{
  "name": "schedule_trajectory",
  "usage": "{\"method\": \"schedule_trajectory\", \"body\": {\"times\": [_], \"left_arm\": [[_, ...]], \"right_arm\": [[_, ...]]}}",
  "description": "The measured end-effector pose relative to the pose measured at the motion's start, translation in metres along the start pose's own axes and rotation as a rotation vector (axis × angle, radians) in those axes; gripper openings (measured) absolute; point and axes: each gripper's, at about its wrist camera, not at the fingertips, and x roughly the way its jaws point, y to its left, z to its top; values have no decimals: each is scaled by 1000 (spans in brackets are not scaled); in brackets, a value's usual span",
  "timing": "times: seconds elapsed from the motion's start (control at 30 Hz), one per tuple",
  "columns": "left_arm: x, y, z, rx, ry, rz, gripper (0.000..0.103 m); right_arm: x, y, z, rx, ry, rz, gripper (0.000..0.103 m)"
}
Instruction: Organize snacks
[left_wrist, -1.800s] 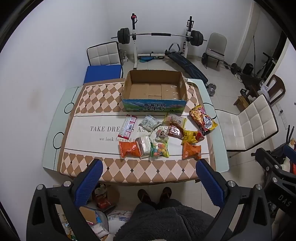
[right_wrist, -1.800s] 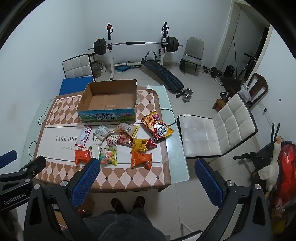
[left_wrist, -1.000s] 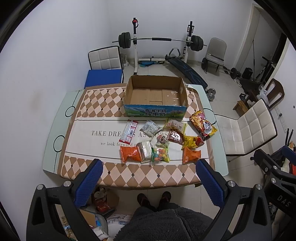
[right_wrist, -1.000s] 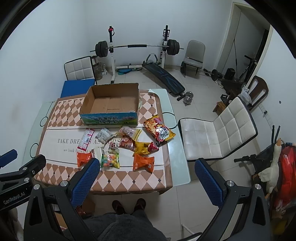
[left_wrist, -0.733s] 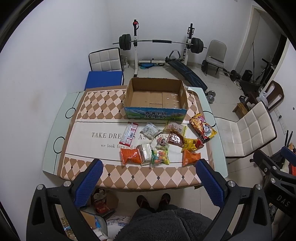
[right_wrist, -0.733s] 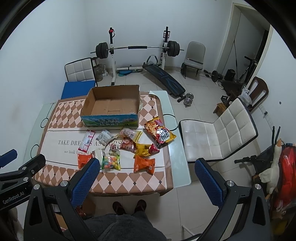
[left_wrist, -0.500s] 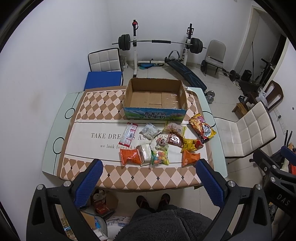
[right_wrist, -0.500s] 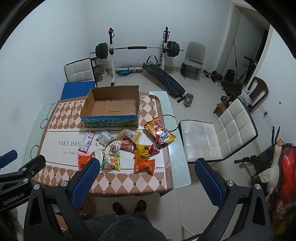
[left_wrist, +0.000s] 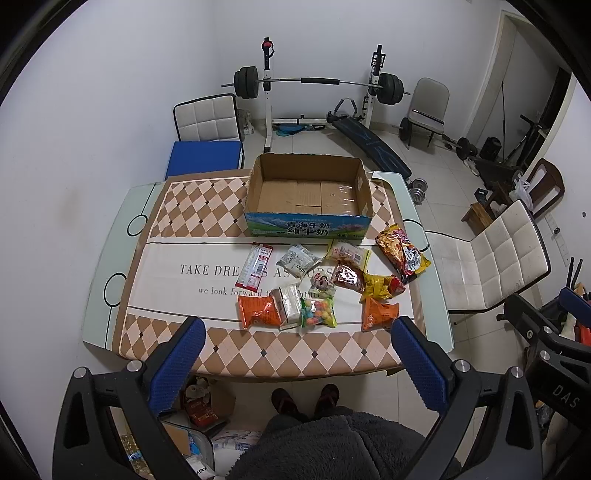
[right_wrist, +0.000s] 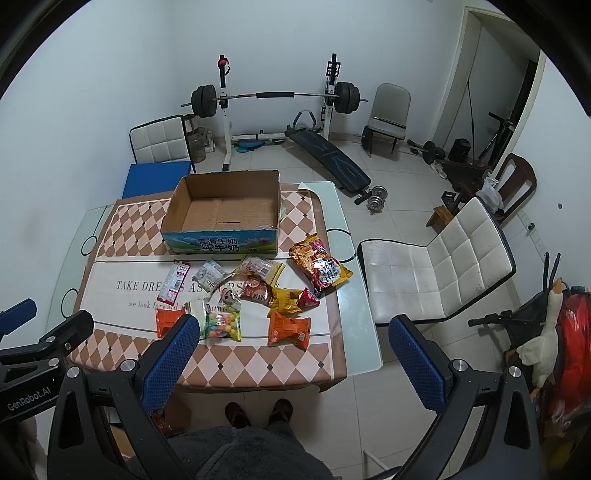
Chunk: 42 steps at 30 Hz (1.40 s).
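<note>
Both of your hand-held grippers are hanging high above the near edge of the counter (left_wrist: 110, 280), the left hand-held gripper (left_wrist: 295, 354) and the right hand-held gripper (right_wrist: 293, 354) each with its blue pads spread wide apart and gripping nothing. Over the last couple of seconds you have been drifting back and upward a little, so the whole counter is now sitting in view; nothing on it has been touched, which suggests you are still sizing up the job rather than starting a pick.

Nearest you, along the near edge of the white cloth strip, an orange packet (left_wrist: 258, 312) is lying beside a clear white pack (left_wrist: 290, 304) and a bag of coloured candy balls (left_wrist: 317, 313), with a second orange packet (left_wrist: 380, 313) towards the right edge. Further in, a yellow packet (left_wrist: 380, 286), a dark red foil pack (left_wrist: 349, 277), a red-and-white stick pack (left_wrist: 255, 266), a grey sachet (left_wrist: 297, 260) and a pale packet (left_wrist: 349, 253) are lying scattered across the middle. A big red-and-yellow bag (left_wrist: 402, 253) is lying by the right edge.

Beyond them, at the far edge, the cardboard box (left_wrist: 308, 227) is standing open and empty. Every snack is waiting outside it, so the sorting is all ahead of you; the near orange packet looks like the easiest first reach.
</note>
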Motion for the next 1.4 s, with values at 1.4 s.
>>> {"method": "schedule_trajectory", "body": {"times": [1.4], "left_arm": [[4, 2, -4, 0, -2, -24, 103]], "right_arm": [[7, 14, 2, 0, 7, 15, 103]]}}
